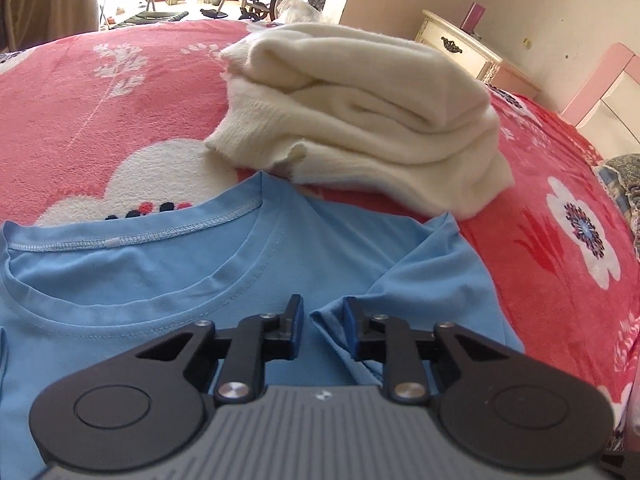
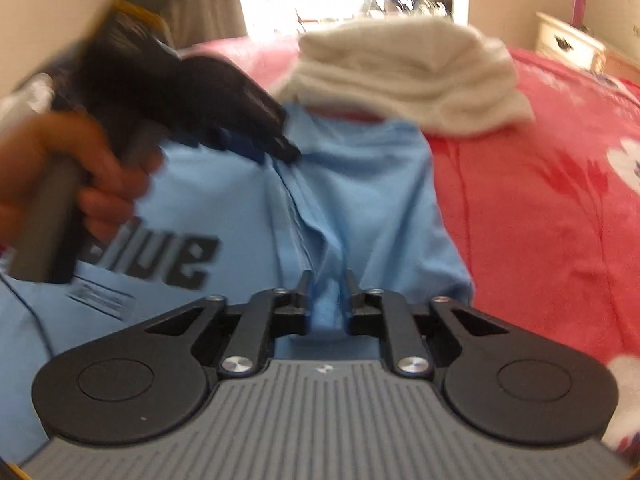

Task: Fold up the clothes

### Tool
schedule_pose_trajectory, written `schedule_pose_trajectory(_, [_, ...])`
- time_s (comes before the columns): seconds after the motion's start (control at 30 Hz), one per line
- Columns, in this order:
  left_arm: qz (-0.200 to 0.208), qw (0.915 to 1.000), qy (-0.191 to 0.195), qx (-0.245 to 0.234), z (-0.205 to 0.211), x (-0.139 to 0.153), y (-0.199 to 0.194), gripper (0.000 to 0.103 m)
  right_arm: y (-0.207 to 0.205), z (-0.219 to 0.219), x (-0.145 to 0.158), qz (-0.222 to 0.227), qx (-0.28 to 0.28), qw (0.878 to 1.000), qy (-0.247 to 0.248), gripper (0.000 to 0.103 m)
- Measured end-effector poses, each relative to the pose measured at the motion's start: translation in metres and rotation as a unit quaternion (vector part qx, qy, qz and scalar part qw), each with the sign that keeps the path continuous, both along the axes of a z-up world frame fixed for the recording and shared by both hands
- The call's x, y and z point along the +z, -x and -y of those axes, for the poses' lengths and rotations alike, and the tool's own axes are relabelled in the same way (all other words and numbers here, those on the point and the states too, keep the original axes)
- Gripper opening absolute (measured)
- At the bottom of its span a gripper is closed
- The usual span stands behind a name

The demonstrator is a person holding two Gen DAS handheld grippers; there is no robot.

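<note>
Left wrist view: blue T-shirt (image 1: 140,280) lies flat on bed (image 1: 120,100), just before folded cream sweater (image 1: 360,120); left hand-held gripper (image 1: 322,322) slightly apart, over sleeve seam.

Right wrist view: right hand-held gripper (image 2: 328,300) clamped on T-shirt fabric, likely to fold it over.

left gripper (image 1: 323,320): black fingers, blue pads | ribbed grey body | silver screws
</note>
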State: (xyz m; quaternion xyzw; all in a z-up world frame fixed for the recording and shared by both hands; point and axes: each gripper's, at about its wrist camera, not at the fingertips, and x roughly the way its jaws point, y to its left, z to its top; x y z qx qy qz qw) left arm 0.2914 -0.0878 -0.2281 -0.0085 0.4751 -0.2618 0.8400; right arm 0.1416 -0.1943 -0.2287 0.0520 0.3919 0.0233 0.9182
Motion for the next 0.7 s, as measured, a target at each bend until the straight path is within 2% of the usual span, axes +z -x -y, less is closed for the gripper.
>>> schedule_pose_trajectory(0.1, [0.000, 0.9999, 0.014, -0.002, -0.008, 0.002, 0.000, 0.015, 0.020, 0.007, 0.018, 0.046, -0.011, 0.999, -0.021, 0.002])
schedule_pose_trajectory(0.17, [0.002, 0.9998, 0.020, 0.001, -0.014, 0.004, 0.001, 0.010, 0.026, 0.006, 0.020, 0.058, -0.004, 0.998, -0.021, 0.002])
schedule_pose_trajectory(0.37, [0.005, 1.0000, 0.001, 0.005, -0.027, 0.006, 0.001, 0.006, 0.024, 0.004, 0.005, 0.014, 0.021, 0.999, -0.033, 0.003])
schedule_pose_trajectory(0.4, [0.006, 1.0000, -0.003, 0.004, -0.027, 0.006, 0.002, 0.006, 0.023, 0.006, 0.004, 0.005, 0.022, 0.999, -0.044, 0.006])
schedule_pose_trajectory(0.5, [0.016, 0.9998, -0.010, 0.001, -0.027, 0.011, 0.003, 0.008, 0.022, 0.019, 0.002, -0.010, 0.007, 0.995, -0.098, 0.006])
schedule_pose_trajectory(0.57, [0.037, 0.9992, -0.010, -0.008, -0.022, 0.019, 0.006, 0.025, 0.032, 0.038, 0.002, -0.012, -0.031, 0.984, -0.176, 0.008])
schedule_pose_trajectory(0.6, [0.046, 0.9987, -0.008, -0.019, -0.015, 0.022, 0.006, 0.031, 0.037, 0.049, 0.000, -0.012, -0.054, 0.975, -0.217, 0.012])
schedule_pose_trajectory(0.63, [0.055, 0.9980, -0.007, -0.030, -0.008, 0.025, 0.006, 0.042, 0.041, 0.059, -0.003, -0.011, -0.079, 0.965, -0.251, 0.018])
schedule_pose_trajectory(0.7, [0.058, 0.9971, 0.000, -0.050, 0.011, 0.027, 0.003, 0.044, 0.048, 0.077, -0.012, -0.010, -0.126, 0.943, -0.308, 0.028])
